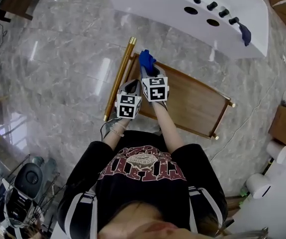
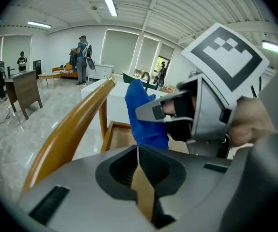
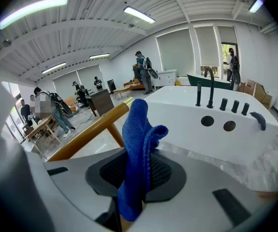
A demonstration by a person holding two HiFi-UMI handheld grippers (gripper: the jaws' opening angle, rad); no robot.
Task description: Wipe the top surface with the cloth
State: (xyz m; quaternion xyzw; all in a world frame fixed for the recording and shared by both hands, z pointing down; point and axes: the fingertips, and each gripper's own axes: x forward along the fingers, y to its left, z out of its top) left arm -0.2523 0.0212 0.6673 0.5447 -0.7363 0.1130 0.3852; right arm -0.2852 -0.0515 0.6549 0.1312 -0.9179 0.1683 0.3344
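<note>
Over the far-left corner of the wooden cart [image 1: 192, 101]: that's where everything is going on, with the person [image 1: 143, 178] in a black tee standing at the near side and an arm out to each tool.
Right gripper [image 3: 135, 178]: clamped tight on the blue cloth [image 3: 138, 129]. The cloth is pinched between the pads and flops up past the tips in a loose fold.
Cloth spot: the head view puts it right at the far-left corner of the cart's top, just beside the gold handle [image 1: 119, 78]. Honestly can't tell if it's pressed on the wood or just above it.
Left gripper [image 2: 139, 166]: clenched on nothing, the tips just meeting each other. It sits just left of the right one and a bit nearer, with the two marker cubes almost touching.
Cart top: brown wood with a raised rim, bare to the right of the grippers.
Handle: a long brass-coloured bar running along the cart's left end, carried on wooden posts.
White tub [image 1: 157, 4]: across the floor on the far side of the cart, with black taps [image 1: 212, 6] and two round holes on its deck. Something dark hangs at its right end, too small to make out.
Floor [image 1: 58, 59]: glossy grey marble.
Background: a few people [image 2: 82, 57] stand well off across the room, near some desks.
</note>
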